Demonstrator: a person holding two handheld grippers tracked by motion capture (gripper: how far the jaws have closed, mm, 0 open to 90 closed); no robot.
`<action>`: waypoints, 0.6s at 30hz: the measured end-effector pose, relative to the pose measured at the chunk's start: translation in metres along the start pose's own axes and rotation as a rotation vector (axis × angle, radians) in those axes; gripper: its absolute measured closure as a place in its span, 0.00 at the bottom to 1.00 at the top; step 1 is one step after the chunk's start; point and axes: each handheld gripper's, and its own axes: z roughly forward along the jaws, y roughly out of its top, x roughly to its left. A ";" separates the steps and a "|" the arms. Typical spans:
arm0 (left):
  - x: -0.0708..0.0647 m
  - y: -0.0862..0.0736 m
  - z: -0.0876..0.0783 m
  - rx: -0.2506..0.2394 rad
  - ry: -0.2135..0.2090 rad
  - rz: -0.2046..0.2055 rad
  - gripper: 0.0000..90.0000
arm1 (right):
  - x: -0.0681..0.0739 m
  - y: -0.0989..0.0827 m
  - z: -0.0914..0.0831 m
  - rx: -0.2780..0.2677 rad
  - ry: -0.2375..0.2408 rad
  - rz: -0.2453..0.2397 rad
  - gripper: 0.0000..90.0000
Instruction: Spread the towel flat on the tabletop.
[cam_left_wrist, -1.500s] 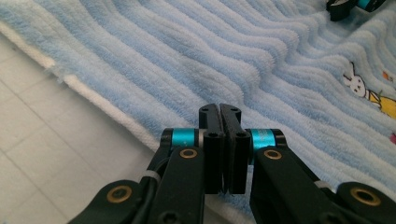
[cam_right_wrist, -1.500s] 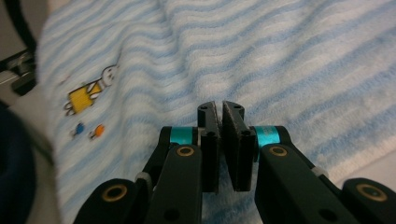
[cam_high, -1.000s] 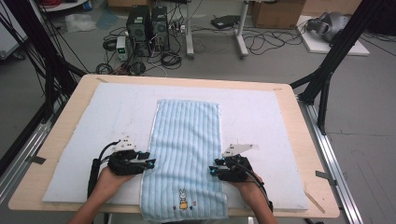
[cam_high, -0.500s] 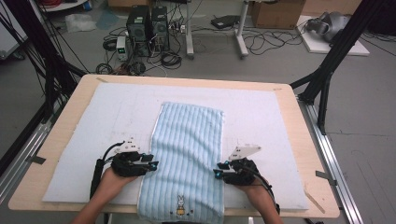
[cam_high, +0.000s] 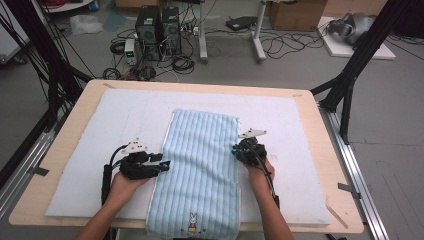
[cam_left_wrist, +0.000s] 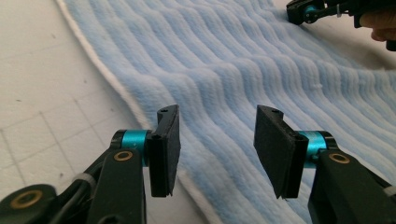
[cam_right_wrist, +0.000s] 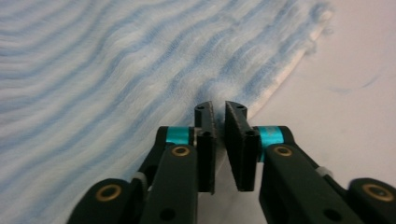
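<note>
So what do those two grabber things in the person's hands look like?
Both are black. The left gripper has two flat black pads on shiny teal collars with brass-coloured rivets, and the right gripper is built the same. Each carries a grey three-cornered plate on top and trails a black cable. The forearms are bare, with no sleeves in view.

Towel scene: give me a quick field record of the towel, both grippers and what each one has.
towel: light blue striped towel lying flat on the white mat, rabbit motif at the near end
left gripper: left gripper open, jaws just been opening, over the towel's left edge, nothing pinched
right gripper: right gripper at the towel's right edge, jaws just been closing, nearly together; whether cloth is between them cannot be told
table: wooden table under the mat
</note>
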 end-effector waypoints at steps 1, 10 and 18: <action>0.002 0.001 0.000 -0.002 0.005 0.000 0.56 | -0.001 0.002 0.002 0.004 -0.029 -0.008 0.93; 0.026 0.020 0.009 -0.059 0.074 -0.021 0.52 | -0.023 0.007 0.000 -0.112 -0.028 0.103 0.68; 0.050 0.037 0.028 -0.079 0.122 -0.077 0.52 | -0.052 0.029 0.014 -0.124 -0.034 0.135 0.66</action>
